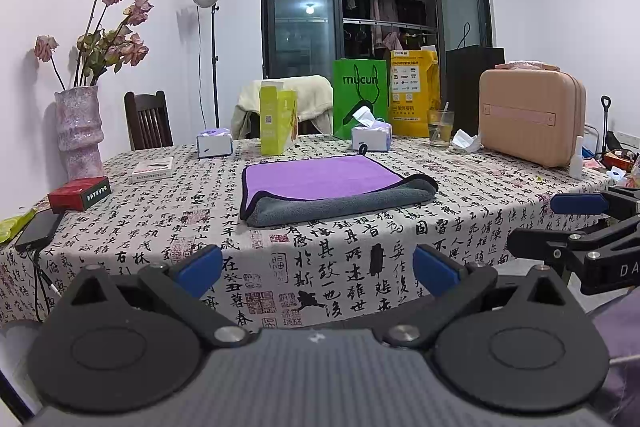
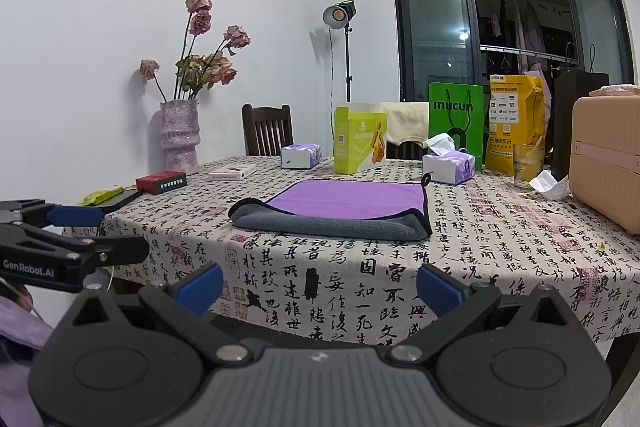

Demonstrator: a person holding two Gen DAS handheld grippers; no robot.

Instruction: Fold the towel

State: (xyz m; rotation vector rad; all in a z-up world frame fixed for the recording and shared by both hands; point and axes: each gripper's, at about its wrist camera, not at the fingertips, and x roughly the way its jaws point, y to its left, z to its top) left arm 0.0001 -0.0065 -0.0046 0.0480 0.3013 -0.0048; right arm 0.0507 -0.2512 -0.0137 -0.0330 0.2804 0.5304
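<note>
While both tongs (image 1: 318, 269) (image 2: 320, 287) hang spread, the vase (image 1: 79, 131) holds dried roses (image 1: 116, 23) beside the towel (image 1: 320, 187).

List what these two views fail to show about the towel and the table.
- Purple-and-grey microfibre towel: its underside and any layers inside the fold, hidden by the grey flap in both views.
- Pink hard-shell case: cut off by the right wrist view's right edge.
- Calligraphy-print tablecloth: near hem hidden behind the left gripper body.

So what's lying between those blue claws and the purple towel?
Only patterned tablecloth. In both wrist views, nothing sits between the open left gripper or right gripper and the towel.
</note>
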